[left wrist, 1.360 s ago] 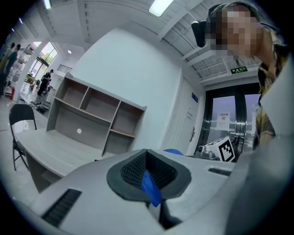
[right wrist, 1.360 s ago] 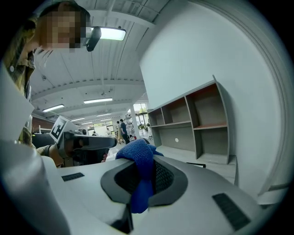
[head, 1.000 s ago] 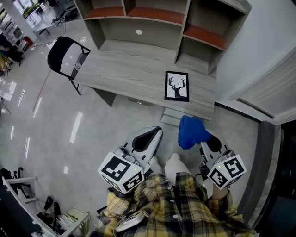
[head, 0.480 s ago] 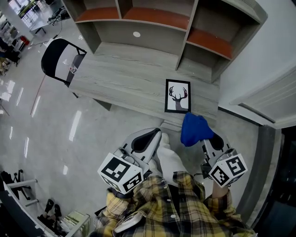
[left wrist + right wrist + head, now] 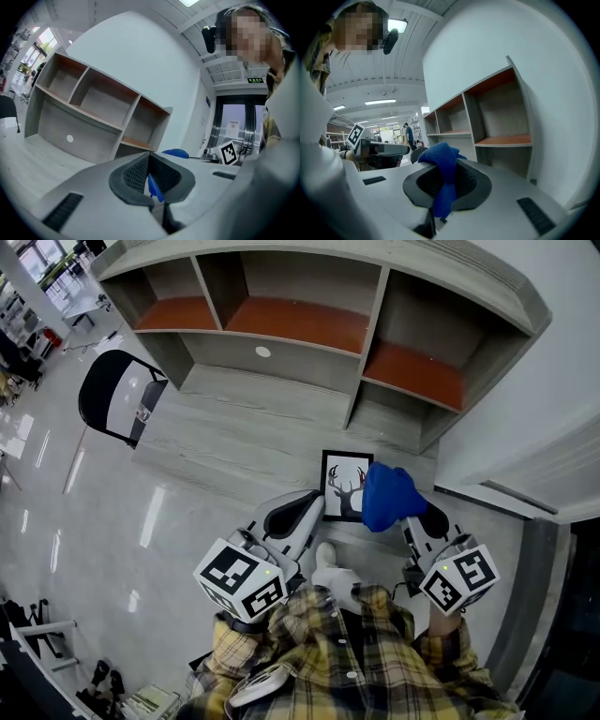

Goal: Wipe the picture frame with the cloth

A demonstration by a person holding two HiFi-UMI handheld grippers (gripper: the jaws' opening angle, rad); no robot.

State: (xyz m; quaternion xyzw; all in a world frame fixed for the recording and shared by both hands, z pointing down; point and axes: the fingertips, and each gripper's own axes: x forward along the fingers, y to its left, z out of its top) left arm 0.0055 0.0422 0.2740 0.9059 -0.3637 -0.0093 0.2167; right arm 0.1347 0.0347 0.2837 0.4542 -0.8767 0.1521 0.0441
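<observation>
A black picture frame (image 5: 340, 476) with a deer print lies flat on the grey desk (image 5: 234, 437), near its front edge. My right gripper (image 5: 419, 518) is shut on a blue cloth (image 5: 389, 496); the cloth bunches above the jaws and covers the frame's right side in the head view. The right gripper view shows the same cloth (image 5: 442, 173) pinched between the pads. My left gripper (image 5: 302, 510) is shut with nothing in it, its tip just left of the frame's lower corner. In the left gripper view its jaws (image 5: 150, 180) meet, with the blue cloth (image 5: 176, 153) beyond.
A hutch of open shelves (image 5: 309, 324) with orange-brown boards stands along the back of the desk. A black chair (image 5: 117, 395) sits at the desk's left end. A white wall (image 5: 562, 381) closes the right side. Glossy floor lies at the left.
Both grippers have moved forward toward the desk with the person. The cloth, earlier short of the desk edge, now hangs over the frame's right side.
</observation>
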